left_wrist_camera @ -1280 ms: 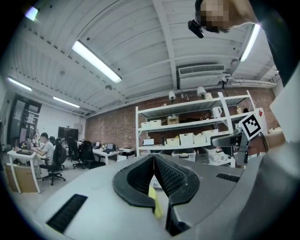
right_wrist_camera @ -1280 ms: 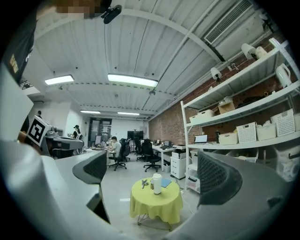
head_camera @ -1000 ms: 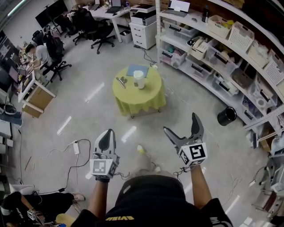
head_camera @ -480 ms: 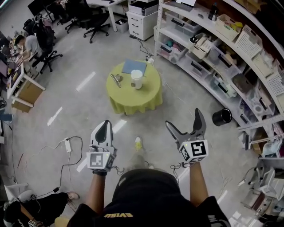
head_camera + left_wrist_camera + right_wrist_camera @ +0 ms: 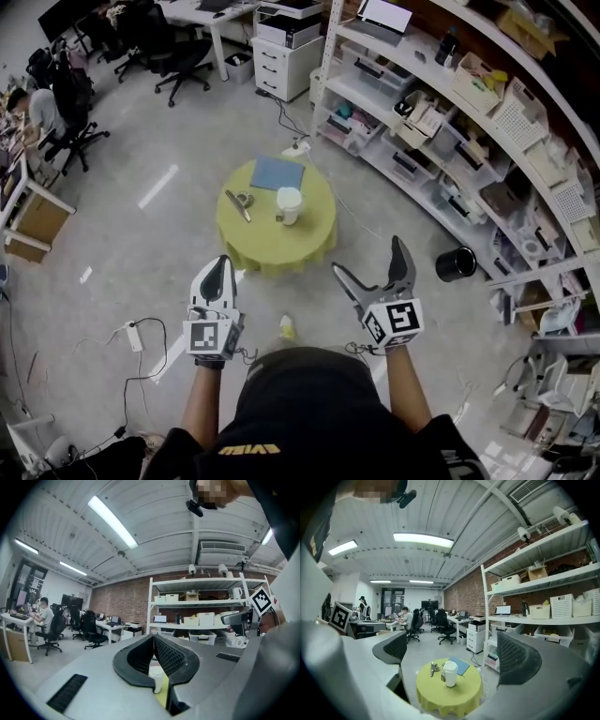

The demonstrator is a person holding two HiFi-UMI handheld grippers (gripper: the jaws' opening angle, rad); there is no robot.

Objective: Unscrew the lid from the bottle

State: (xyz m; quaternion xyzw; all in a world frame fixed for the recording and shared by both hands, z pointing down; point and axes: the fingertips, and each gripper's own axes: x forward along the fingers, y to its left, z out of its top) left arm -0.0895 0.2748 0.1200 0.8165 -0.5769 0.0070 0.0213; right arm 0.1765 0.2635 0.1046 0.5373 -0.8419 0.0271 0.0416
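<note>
A white bottle with a white lid (image 5: 289,204) stands upright on a small round table with a yellow-green cloth (image 5: 262,244), a few steps ahead on the floor. My left gripper (image 5: 215,274) is shut and empty, held level short of the table. Between its closed tips in the left gripper view (image 5: 153,641) a sliver of the bottle (image 5: 157,680) shows. My right gripper (image 5: 371,262) is open and empty. In the right gripper view (image 5: 454,654) the bottle (image 5: 450,673) and table (image 5: 465,696) sit far off between the spread jaws.
A blue pad (image 5: 277,173) and a metal tool (image 5: 239,203) also lie on the table. Long shelves with bins (image 5: 469,103) run along the right, with a black bin (image 5: 457,264) on the floor. Desks and office chairs (image 5: 173,47) stand far left; a power strip and cables (image 5: 131,336) lie left.
Both grippers have moved forward with the person, and the table with the bottle is nearer. The left jaws stay shut and the right jaws stay open.
</note>
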